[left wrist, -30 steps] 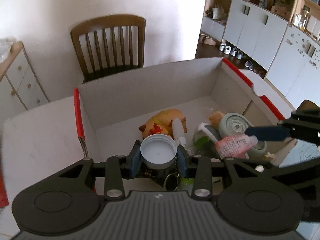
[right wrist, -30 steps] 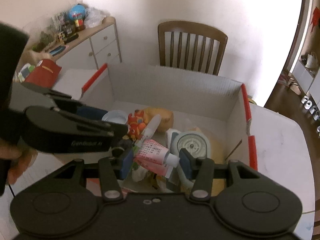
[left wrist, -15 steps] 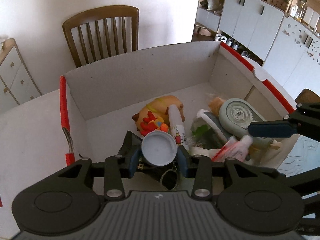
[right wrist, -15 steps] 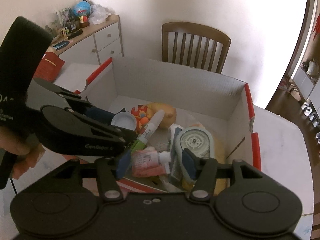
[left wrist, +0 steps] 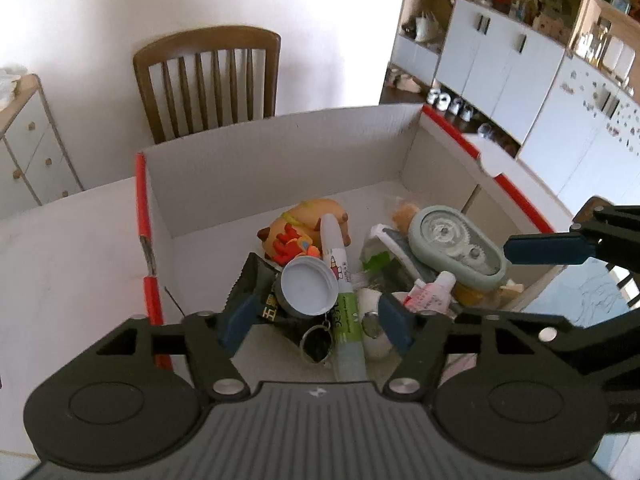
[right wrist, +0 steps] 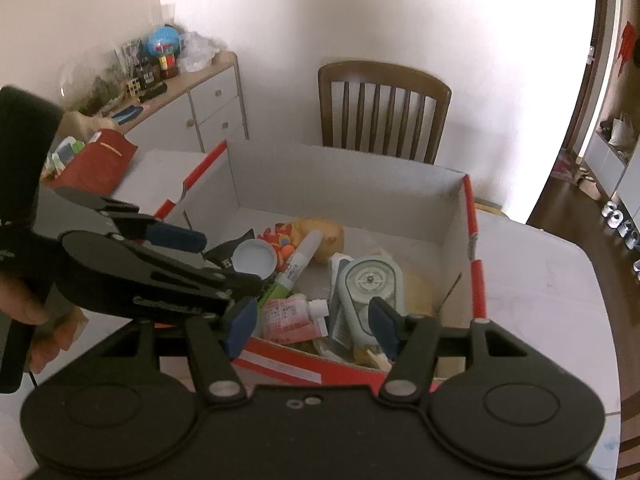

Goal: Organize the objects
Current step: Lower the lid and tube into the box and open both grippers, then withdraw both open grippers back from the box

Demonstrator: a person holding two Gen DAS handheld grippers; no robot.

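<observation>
Down in the cardboard box [left wrist: 280, 168], the white-lidded jar [left wrist: 308, 286] lies on a black packet [left wrist: 256, 280], beside a green-and-white marker [left wrist: 340, 280], with a pink tube [right wrist: 290, 314] and a grey tape dispenser [right wrist: 370, 280] to its right. Both grippers have just been opening: the left gripper [left wrist: 316, 320] stands spread, its pads clear of the jar, and the right gripper [right wrist: 312, 320] gapes over the tube, gripping nothing. Behind the box stands a wooden chair [left wrist: 208, 80].

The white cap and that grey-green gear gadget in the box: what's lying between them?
In the left wrist view, a glue stick lies lengthwise between the white cap and the gear gadget, with a crumpled green-and-white packet just beyond it.
</observation>
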